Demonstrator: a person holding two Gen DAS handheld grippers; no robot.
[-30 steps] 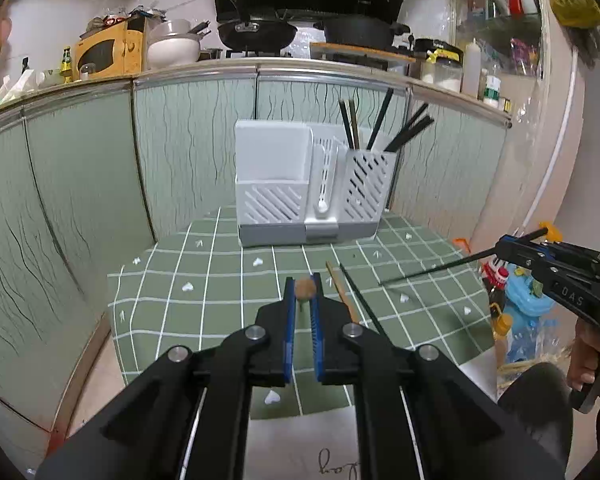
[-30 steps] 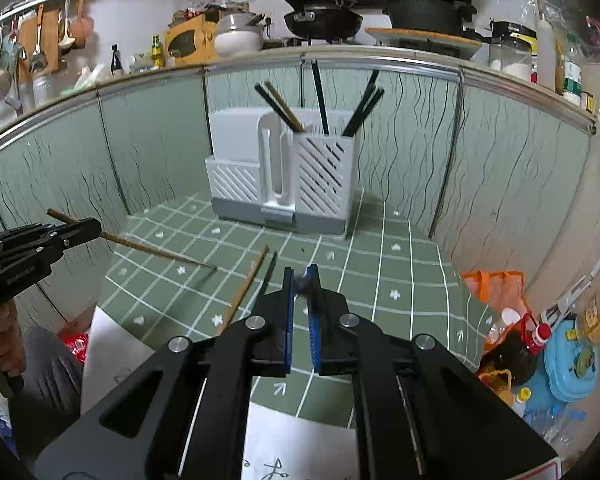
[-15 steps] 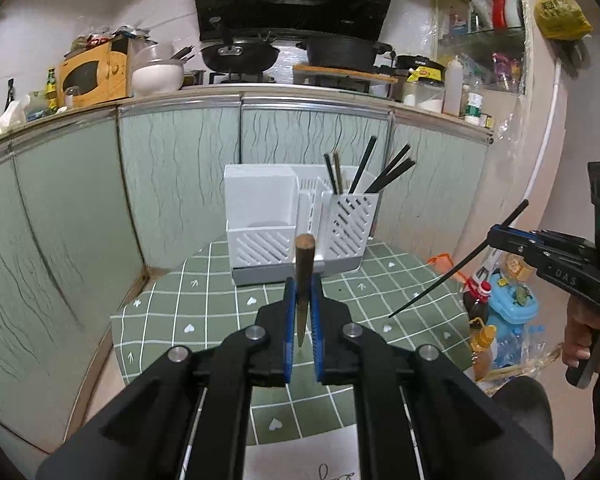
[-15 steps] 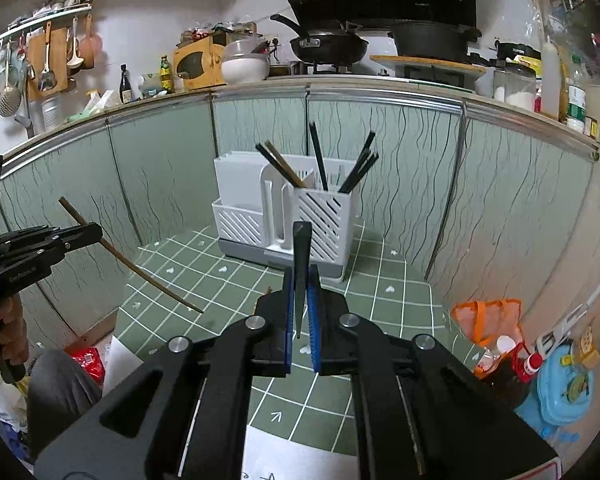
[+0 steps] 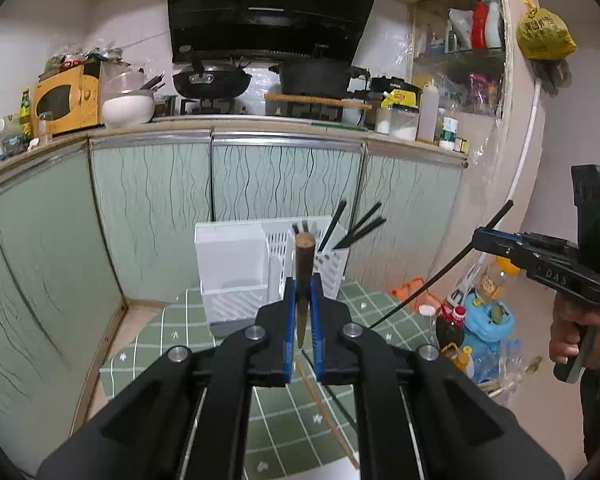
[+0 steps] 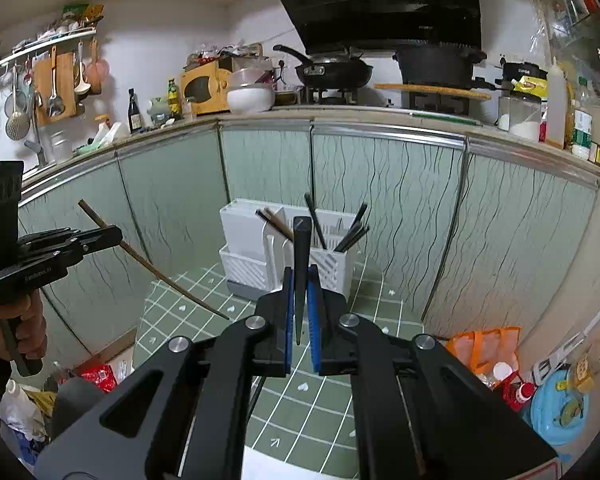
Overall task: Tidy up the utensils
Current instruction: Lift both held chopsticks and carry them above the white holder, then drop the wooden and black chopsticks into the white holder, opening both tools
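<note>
Both grippers have risen from just above the table. The left gripper now carries its brown chopstick clear of the green cloth, tilted up steeply where it had lain almost flat. The right gripper has lifted its black chopstick the same way. The white utensil holder now sits lower and farther off in both views.

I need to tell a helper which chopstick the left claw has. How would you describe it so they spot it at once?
Start at the white utensil holder on the green checked table. To its left, a hand-held black claw, the left claw, grips a long chopstick slanting down toward the table. It is brown wood, while the other claw's chopstick is black.
</note>
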